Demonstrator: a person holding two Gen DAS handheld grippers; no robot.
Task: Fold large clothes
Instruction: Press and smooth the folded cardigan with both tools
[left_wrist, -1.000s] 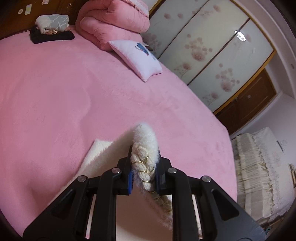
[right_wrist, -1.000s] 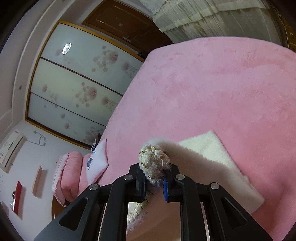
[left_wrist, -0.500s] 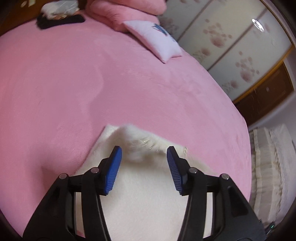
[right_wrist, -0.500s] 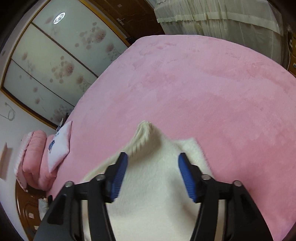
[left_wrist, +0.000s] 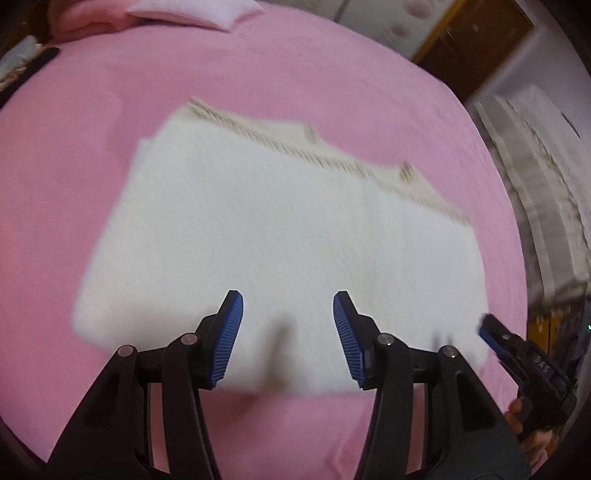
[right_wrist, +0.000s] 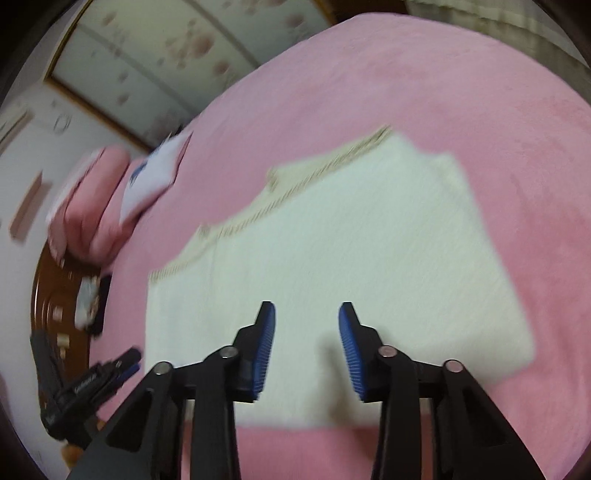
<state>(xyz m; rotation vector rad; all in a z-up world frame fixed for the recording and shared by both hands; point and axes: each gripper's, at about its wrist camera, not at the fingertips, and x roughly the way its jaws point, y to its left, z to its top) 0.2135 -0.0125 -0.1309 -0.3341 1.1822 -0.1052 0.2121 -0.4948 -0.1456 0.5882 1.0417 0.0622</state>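
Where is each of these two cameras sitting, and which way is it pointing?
Left wrist view: rides on the left gripper, looking down along its open fingers at the white garment; the right gripper and a hand show at the right edge.
Right wrist view: rides on the right gripper, its jaws closing on nothing; the left gripper shows lower left.
Both share the garment, pink bed and pillow.

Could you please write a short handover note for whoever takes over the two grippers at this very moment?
Left gripper: open, holding nothing, above the garment's near edge.
Right gripper: jaws closing, nothing between them, also over the near edge.
White fuzzy garment: lies flat as a folded rectangle on the pink bed, braided trim along the far edge.
Done: one fold laid down.
Left: probably another fold, then smooth it.
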